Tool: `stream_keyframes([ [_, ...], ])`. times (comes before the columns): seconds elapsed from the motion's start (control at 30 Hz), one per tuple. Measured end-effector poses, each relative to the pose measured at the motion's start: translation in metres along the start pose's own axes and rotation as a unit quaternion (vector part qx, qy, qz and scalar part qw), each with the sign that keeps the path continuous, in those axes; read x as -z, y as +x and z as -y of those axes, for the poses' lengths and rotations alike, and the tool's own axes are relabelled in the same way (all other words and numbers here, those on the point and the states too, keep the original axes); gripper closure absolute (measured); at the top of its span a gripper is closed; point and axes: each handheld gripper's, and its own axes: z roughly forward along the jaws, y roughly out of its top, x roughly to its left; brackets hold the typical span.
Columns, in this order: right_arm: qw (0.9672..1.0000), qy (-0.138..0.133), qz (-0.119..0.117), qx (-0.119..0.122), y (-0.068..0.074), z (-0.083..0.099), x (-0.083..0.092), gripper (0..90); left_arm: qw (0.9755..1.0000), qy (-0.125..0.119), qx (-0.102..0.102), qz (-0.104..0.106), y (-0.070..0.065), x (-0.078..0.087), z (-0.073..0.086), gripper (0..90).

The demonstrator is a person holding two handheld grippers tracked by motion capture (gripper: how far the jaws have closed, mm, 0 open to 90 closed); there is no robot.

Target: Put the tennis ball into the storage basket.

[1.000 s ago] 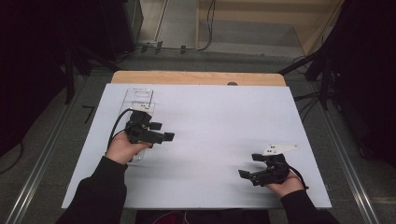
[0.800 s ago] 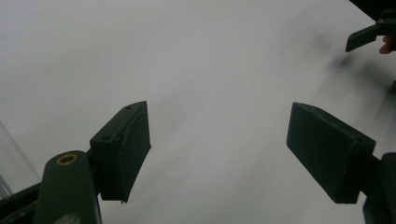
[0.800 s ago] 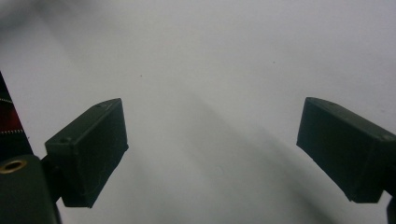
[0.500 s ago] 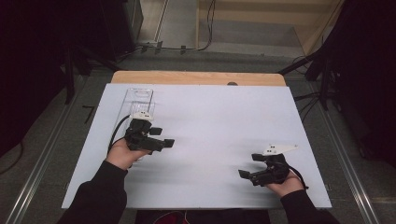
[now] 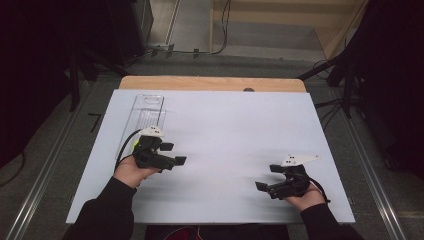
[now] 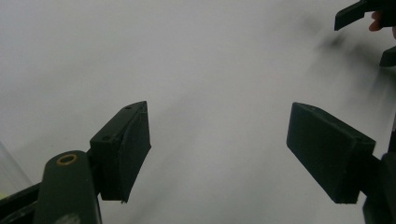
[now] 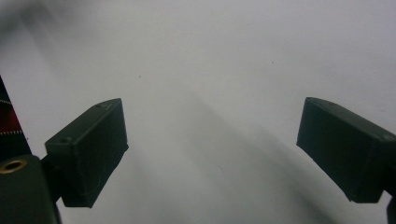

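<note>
- We see that our left gripper [image 5: 176, 154] has pulled back from the clear plastic tray [image 5: 146, 114]. A second ago it sat right over the near end of that long see-through tray. Now it is nearer to us and a bit more to the right.
- The tray has not moved. It lies flat at the far left of the pale blue desk [image 5: 235, 130], close to the left edge.
- The fingers [image 6: 125, 149] of our left gripper stand apart, and we see only bare desk between them. So we think the tray has just been put down and let go, and that this part of the work is likely done.
- Our right gripper [image 5: 269, 177] rests near the right corner on our side, in the same spot as a second ago. Its fingers [image 7: 91, 151] are wide apart too, with nothing in them.
- The tray is a long thin box shape. Its long side runs from near to far, leaning a little to the right at the far end.
- One short end points at us and the other at the wooden strip [image 5: 210, 83] along the far edge of the desk.
- We see ridges inside the near half of the tray, but we cannot tell if anything lies in it.
- We spot a small yellow-green bit [image 5: 135, 145] by our left hand [image 5: 131, 171]. It is too small for us to tell what it is.
</note>
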Motion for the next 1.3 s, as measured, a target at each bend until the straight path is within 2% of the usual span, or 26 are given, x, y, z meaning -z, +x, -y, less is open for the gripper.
stream_keyframes([
  [0.13,1.0000,-0.001,0.000,0.001,0.000,0.000,0.000,6.8,1.0000,0.004,-0.007,0.000,-0.002,-0.002,0.005,21.9],
  [0.47,1.0000,-0.002,0.001,-0.001,0.000,0.000,0.000,6.8,0.9999,-0.007,-0.009,0.006,-0.008,0.001,0.017,21.9],
  [0.73,1.0000,0.000,0.001,-0.001,0.000,0.000,0.000,6.8,0.9998,-0.003,-0.018,0.012,-0.014,0.003,0.027,21.9],
  [0.93,1.0000,-0.001,0.001,-0.002,0.000,0.000,0.000,6.8,0.9998,-0.003,-0.016,0.012,-0.016,0.004,0.035,21.9],
  [1.3,1.0000,0.001,0.001,-0.001,0.000,0.000,-0.001,6.8,0.9996,-0.004,-0.025,0.014,-0.021,0.007,0.042,21.9],
])
